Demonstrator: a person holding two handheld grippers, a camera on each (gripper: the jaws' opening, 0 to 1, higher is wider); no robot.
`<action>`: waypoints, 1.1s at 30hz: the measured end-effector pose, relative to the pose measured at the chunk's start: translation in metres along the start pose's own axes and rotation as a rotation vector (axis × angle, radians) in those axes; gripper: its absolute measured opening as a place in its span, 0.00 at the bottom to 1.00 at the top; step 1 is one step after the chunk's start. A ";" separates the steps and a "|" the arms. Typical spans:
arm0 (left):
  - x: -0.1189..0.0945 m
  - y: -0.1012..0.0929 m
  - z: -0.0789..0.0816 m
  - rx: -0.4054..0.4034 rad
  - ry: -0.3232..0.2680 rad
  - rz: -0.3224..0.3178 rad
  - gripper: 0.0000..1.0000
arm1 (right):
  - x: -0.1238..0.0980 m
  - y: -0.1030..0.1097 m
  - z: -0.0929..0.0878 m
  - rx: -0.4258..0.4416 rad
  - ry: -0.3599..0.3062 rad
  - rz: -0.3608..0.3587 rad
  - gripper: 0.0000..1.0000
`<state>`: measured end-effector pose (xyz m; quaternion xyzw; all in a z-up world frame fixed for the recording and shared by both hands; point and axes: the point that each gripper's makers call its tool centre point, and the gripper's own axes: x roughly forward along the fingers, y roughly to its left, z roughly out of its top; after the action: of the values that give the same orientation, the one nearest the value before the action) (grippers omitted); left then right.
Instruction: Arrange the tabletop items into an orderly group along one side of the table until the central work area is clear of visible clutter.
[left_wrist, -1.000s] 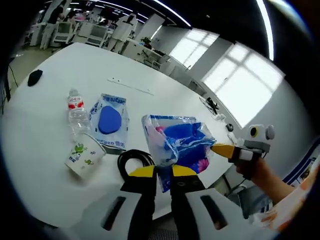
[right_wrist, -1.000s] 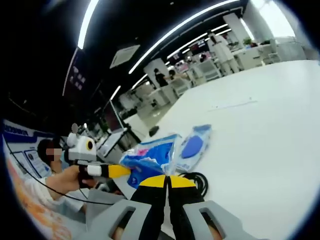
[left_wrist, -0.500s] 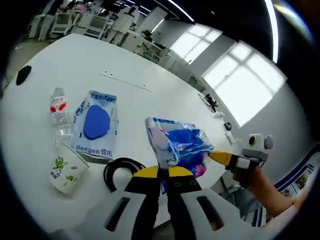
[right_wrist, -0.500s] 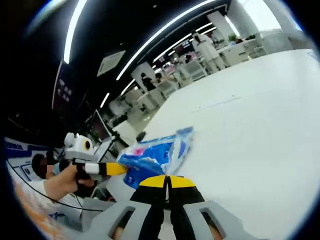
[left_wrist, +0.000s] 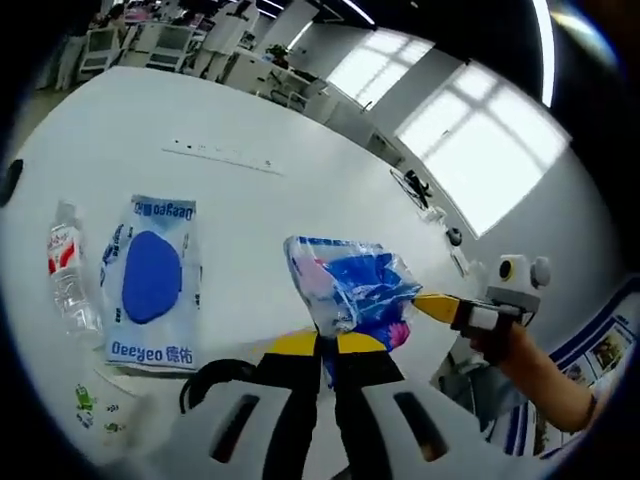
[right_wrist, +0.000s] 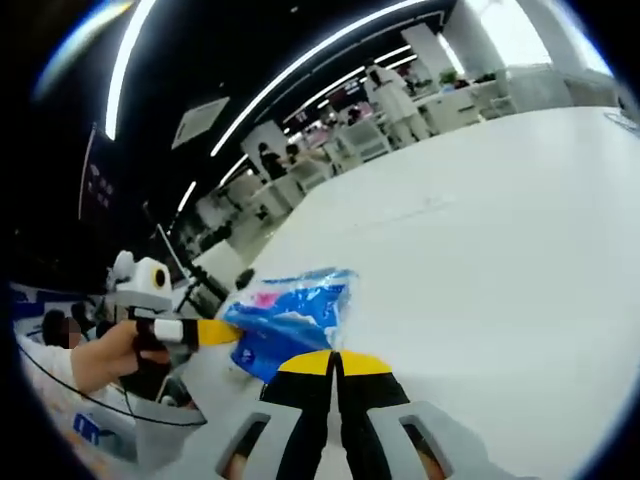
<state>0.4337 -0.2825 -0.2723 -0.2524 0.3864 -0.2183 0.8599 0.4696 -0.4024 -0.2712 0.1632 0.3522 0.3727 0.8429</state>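
Note:
A crinkled blue plastic bag (left_wrist: 347, 285) with pink print hangs above the white table (left_wrist: 270, 215), pinched from two sides. My left gripper (left_wrist: 321, 343) is shut on its lower edge. My right gripper (left_wrist: 432, 303) comes in from the right, shut on the bag's right corner. In the right gripper view the same bag (right_wrist: 289, 312) sits just above my right gripper (right_wrist: 335, 358), while the left gripper (right_wrist: 220, 331) holds its left end. On the table lie a blue Deeyeo packet (left_wrist: 150, 282), a water bottle (left_wrist: 68, 282), a black cable coil (left_wrist: 212, 376) and a frog-print paper cup (left_wrist: 98, 420).
A thin pale strip (left_wrist: 220, 157) lies farther out on the table, and a small black object (left_wrist: 9, 182) sits at the left edge. A person's hand (right_wrist: 135, 352) holds the left gripper. Desks, chairs and people stand beyond the far table edge (right_wrist: 420, 125).
Both grippers keep their hold on the bag. Both views have swung: the packet, bottle and cup sit lower and further left in the left gripper view, and the packet and cable have left the right gripper view.

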 end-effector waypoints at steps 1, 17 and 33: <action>0.006 0.001 0.002 -0.006 0.007 -0.002 0.00 | 0.001 -0.003 0.001 -0.002 0.003 -0.005 0.00; 0.081 0.021 0.023 0.150 0.119 0.033 0.00 | 0.038 -0.073 0.011 -0.019 0.047 -0.116 0.00; 0.126 0.076 0.001 0.248 0.253 0.173 0.00 | 0.099 -0.125 -0.012 -0.285 0.199 -0.243 0.00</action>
<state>0.5245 -0.2947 -0.3871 -0.0810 0.4819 -0.2194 0.8444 0.5723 -0.4124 -0.3939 -0.0390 0.3942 0.3287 0.8574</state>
